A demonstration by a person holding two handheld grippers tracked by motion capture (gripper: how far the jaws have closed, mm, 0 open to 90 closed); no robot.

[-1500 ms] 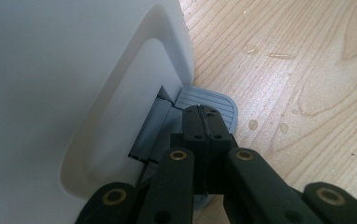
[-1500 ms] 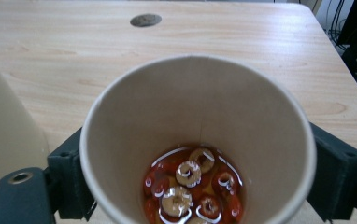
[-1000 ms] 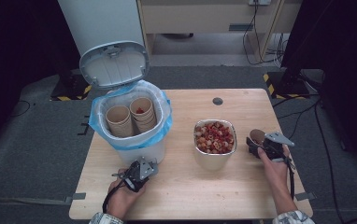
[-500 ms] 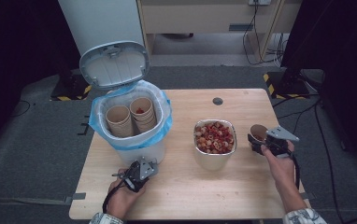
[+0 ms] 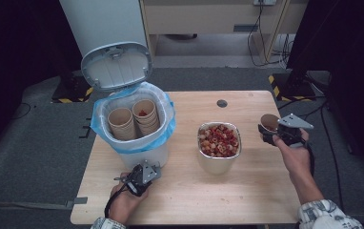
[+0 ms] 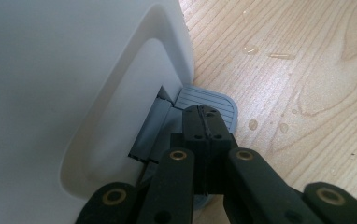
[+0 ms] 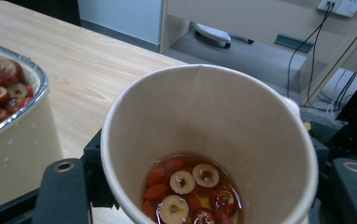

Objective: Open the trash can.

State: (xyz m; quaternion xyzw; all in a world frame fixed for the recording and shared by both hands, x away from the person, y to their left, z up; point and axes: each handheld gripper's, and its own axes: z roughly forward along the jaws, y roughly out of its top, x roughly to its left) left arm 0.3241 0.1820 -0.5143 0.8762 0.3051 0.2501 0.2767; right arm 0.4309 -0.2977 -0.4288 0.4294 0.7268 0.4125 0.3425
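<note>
Cup [image 5: 268, 122] higher in right tool [image 5: 285, 131]

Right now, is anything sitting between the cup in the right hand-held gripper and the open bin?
Yes. The metal bowl of dried fruit stands on the table between the paper cup and the bin. The cup is held above the tabletop, and the bin's lid is up, so carrying it over the bowl looks feasible.

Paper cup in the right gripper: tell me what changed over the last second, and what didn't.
The right gripper, jaws having just closed further on the paper cup, lifted it off the table beside the metal bowl. The left gripper stayed shut, pressing the bin's pedal; the bin lid stayed open, and the stacked cups did not move.
</note>
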